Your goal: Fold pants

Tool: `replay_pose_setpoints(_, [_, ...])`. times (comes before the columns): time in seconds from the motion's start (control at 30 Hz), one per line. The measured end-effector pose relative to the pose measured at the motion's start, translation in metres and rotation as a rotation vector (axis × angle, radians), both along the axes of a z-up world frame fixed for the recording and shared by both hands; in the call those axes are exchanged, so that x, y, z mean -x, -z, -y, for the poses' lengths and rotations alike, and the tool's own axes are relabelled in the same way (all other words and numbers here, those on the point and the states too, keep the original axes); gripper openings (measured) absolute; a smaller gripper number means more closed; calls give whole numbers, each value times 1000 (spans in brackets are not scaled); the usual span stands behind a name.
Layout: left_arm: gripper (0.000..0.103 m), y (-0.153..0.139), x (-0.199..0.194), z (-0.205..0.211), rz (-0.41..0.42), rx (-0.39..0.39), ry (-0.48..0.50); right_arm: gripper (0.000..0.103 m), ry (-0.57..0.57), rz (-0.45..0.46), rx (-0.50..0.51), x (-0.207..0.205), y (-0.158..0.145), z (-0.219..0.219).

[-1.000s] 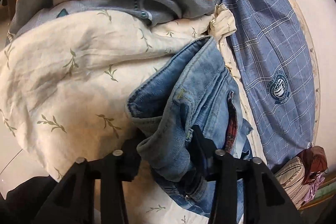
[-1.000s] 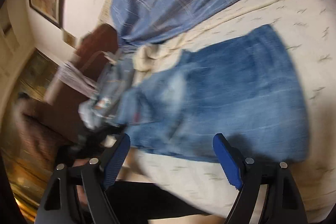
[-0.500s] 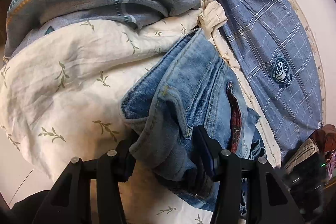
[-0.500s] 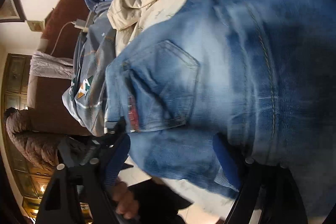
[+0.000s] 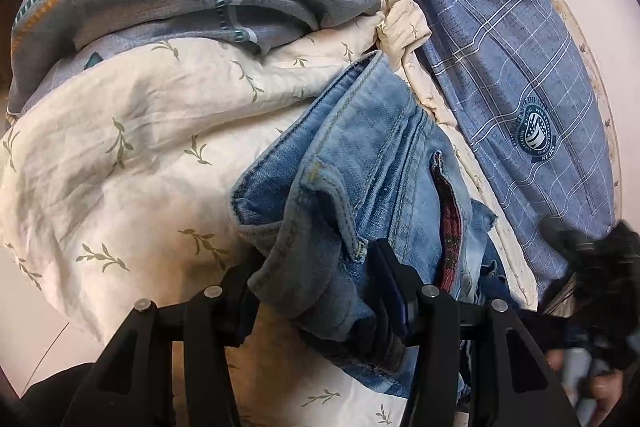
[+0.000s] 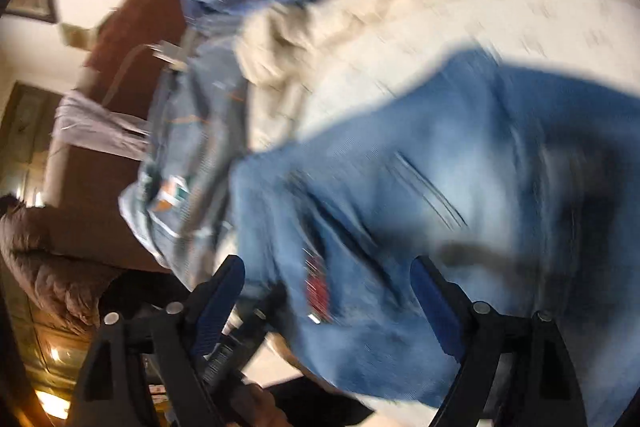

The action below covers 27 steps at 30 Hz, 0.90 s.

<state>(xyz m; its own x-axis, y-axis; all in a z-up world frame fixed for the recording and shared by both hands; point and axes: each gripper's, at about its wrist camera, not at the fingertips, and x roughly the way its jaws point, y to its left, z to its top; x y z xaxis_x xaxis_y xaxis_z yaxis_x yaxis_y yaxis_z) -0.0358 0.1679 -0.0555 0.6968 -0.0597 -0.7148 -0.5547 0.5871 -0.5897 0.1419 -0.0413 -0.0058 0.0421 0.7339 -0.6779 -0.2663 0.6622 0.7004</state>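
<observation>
On cream leaf-print bedding (image 5: 132, 131), jeans (image 5: 360, 155) stretched lengthwise away from left gripper (image 5: 316, 291), waistband bunch pinched between its fingers. Right gripper (image 6: 324, 291) spread wide above denim, gripping nothing; blurred.

The right tongs (image 6: 328, 303) have swung in over the jeans (image 6: 460, 227).
</observation>
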Motion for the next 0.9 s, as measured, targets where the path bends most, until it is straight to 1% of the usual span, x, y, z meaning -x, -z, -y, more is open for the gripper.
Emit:
replay_pose_setpoints(0.03, [54, 0, -1, 0, 0, 2, 5, 88, -2, -17, 46, -3, 11, -4])
replay_pose_setpoints(0.07, [54, 0, -1, -1, 0, 2, 9, 89, -29, -70, 107, -7, 37, -8])
replay_pose_setpoints(0.1, [54, 0, 0, -2, 4, 7, 7, 90, -33, -26, 71, -5, 40, -7])
replay_pose_setpoints(0.13, [53, 1, 0, -2, 7, 11, 6, 89, -28, -24, 63, -3, 31, -4])
replay_pose_setpoints(0.17, [52, 1, 0, -3, 8, 14, 5, 89, -24, -47, 61, 0, 23, 1])
replay_pose_setpoints(0.2, [48, 1, -1, -3, 5, 10, 5, 89, -23, -44, 38, 2, 16, 10])
replay_pose_setpoints(0.23, [45, 0, -1, -2, 2, -1, -2, 89, -11, 0, 4, 7, 3, 22])
replay_pose_setpoints(0.27, [43, -1, 0, -2, 7, -4, -9, 89, 16, 48, -6, 13, -9, 38])
replay_pose_setpoints(0.3, [39, -3, 0, -1, 8, -10, -13, 89, 35, 70, -6, 19, -16, 51])
replay_pose_setpoints(0.37, [32, -9, -1, 4, 12, -46, -16, 89, 52, 37, -34, 35, -11, 78])
replay_pose_setpoints(0.4, [29, -17, -3, 9, 16, -89, -13, 89, 57, 5, -46, 44, -3, 87])
replay_pose_setpoints(0.43, [28, -25, -6, 16, 13, -138, -4, 89, 39, -33, -42, 52, 11, 91])
replay_pose_setpoints(0.47, [27, -35, -9, 24, 11, -192, 10, 89, -14, -84, -12, 59, 29, 91])
replay_pose_setpoints(0.5, [26, -44, -13, 32, 7, -251, 23, 89, -53, -102, 9, 62, 41, 88])
replay_pose_setpoints(0.53, [26, -60, -16, 47, 12, -346, 50, 89, -38, -57, -20, 63, 39, 91])
replay_pose_setpoints(0.6, [26, -83, -22, 70, 23, -479, 97, 89, 15, -81, -85, 60, 27, 103])
replay_pose_setpoints(0.63, [26, -97, -26, 86, 29, -555, 132, 89, 47, -62, -149, 59, 16, 116])
replay_pose_setpoints(0.67, [26, -106, -29, 99, 34, -610, 161, 88, 94, 4, -206, 59, 1, 136])
replay_pose_setpoints(0.73, [26, -127, -36, 140, 46, -778, 245, 89, 160, 80, -234, 60, -12, 173])
replay_pose_setpoints(0.77, [26, -133, -39, 158, 53, -848, 288, 89, 211, 114, -244, 60, -16, 199])
replay_pose_setpoints(0.83, [26, -139, -45, 205, 62, -1004, 405, 89, 299, 141, -250, 59, -15, 238])
replay_pose_setpoints(0.9, [26, -134, -48, 260, 66, -1164, 553, 89, 408, 147, -287, 59, -5, 282])
